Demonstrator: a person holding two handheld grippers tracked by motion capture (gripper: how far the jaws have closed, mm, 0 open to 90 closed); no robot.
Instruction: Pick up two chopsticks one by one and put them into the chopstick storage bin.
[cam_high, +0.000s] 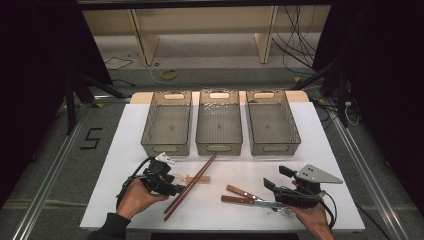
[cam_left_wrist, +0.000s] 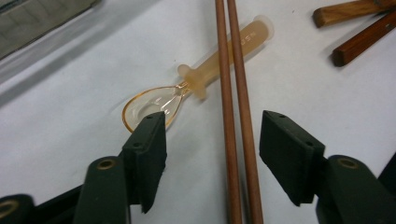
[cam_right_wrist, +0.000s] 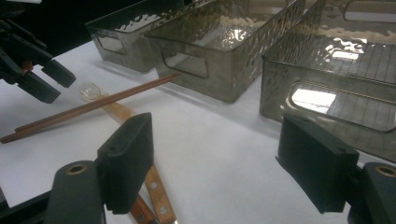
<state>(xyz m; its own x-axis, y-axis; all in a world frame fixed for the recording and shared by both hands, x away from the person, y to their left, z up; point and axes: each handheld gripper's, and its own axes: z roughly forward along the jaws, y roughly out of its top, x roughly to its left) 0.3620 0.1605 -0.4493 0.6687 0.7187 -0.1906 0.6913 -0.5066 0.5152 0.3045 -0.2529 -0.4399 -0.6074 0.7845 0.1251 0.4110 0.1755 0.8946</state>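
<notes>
Left gripper (cam_left_wrist: 212, 140): jaws apart, pads on either side of the chopsticks (cam_left_wrist: 236, 116) without pressing them.
Chopsticks' axis: the pair lies side by side; in the high view (cam_high: 190, 187) it runs diagonally from near the person up toward the middle bin (cam_high: 218, 122).
Chopsticks' place: on the white table (cam_high: 125, 145), between the left jaws, crossing over the spoon (cam_left_wrist: 196, 86).
Spoon: clear amber bowl just beside the left pad, pale handle pointing away under the chopsticks.
Right gripper (cam_right_wrist: 215, 158): jaws wide apart, nothing between them, well apart from the chopsticks.
Knives (cam_high: 240, 195): two wooden handles near the right gripper.
Hard to tell: the knife blades, hidden under the right gripper; the chopsticks' near ends, cut off in the left gripper view.
</notes>
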